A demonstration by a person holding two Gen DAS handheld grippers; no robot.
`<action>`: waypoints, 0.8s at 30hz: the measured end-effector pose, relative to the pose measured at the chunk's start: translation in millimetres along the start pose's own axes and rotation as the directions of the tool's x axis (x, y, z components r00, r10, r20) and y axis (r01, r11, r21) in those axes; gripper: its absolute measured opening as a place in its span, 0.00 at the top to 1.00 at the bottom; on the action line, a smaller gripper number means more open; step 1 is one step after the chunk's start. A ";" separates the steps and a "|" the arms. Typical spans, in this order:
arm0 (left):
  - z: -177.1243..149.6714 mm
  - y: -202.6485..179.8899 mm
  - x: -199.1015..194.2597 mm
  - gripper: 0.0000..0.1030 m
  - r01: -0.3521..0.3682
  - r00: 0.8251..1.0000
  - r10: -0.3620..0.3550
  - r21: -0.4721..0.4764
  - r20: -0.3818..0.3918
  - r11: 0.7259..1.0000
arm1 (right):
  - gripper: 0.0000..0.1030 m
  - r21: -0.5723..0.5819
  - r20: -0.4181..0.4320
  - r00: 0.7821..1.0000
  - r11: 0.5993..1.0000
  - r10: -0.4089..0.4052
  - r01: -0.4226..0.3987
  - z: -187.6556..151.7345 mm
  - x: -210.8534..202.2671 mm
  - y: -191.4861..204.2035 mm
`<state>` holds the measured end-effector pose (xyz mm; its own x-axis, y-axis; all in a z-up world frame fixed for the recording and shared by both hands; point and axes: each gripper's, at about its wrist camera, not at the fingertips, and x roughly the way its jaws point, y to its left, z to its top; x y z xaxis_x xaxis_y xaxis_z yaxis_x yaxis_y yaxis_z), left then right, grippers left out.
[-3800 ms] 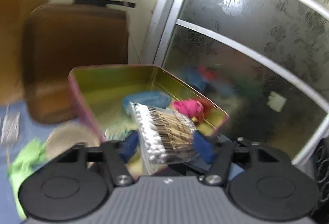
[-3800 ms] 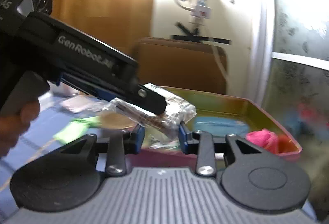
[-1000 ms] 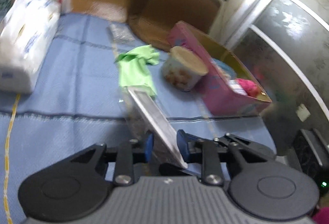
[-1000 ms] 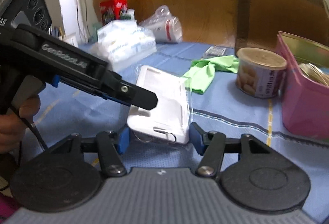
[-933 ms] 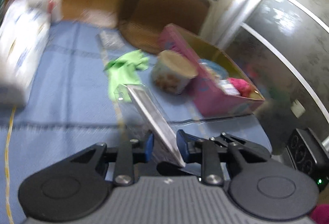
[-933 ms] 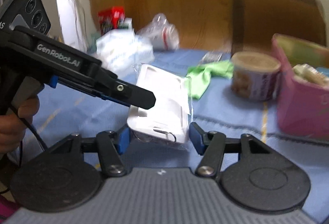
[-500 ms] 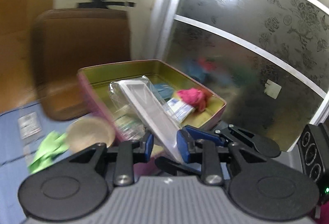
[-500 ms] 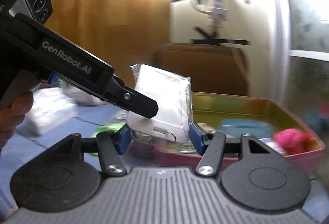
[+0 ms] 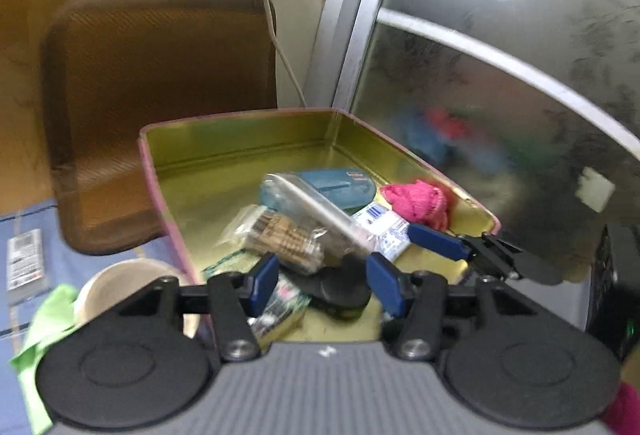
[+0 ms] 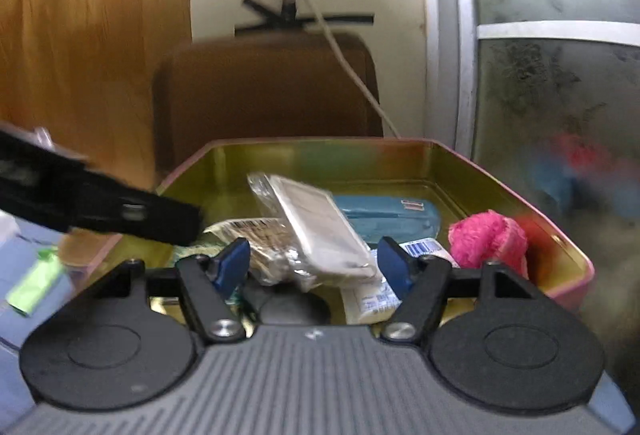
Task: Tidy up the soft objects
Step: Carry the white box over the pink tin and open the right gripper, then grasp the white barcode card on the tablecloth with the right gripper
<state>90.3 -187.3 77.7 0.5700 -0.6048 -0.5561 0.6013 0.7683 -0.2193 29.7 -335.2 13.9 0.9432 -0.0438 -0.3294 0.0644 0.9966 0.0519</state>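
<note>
The pink tin [image 9: 168, 211] [image 10: 568, 247] with a gold inside holds the white phone case in clear wrap [image 9: 320, 211] [image 10: 324, 231], lying tilted on the bag of cotton swabs [image 9: 276, 235] [image 10: 256, 231]. A blue pouch [image 9: 340, 187] [image 10: 384, 215], a pink fluffy cloth [image 9: 416, 199] [image 10: 488, 239] and a white packet [image 9: 380, 223] lie beside it. My left gripper [image 9: 324, 275] is open over the tin's near end, and so is my right gripper [image 10: 316, 263]. The right gripper's blue-padded finger shows in the left wrist view [image 9: 436, 239].
A brown chair back [image 9: 160, 103] [image 10: 264, 95] stands behind the tin. A round beige tub [image 9: 124, 287] and a green cloth [image 9: 40, 331] [image 10: 36, 283] lie left of the tin on the blue cloth. A frosted glass door [image 9: 520, 95] is on the right.
Both grippers carried the wrapped phone case from the table to over the tin. Both have opened, and the case has dropped onto the cotton swab bag.
</note>
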 end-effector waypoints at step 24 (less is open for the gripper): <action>-169.9 189.7 -175.1 0.48 -0.368 0.913 0.405 -0.311 0.058 0.876 | 0.64 0.064 -0.244 0.876 0.909 0.415 -0.413 56.9 62.0 216.2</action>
<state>9.4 99.9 -2.8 0.7962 -0.2534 -0.5494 0.1427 0.9611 -0.2365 120.7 -126.4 58.3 0.7737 0.3926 -0.4972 -0.3096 0.9191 0.2439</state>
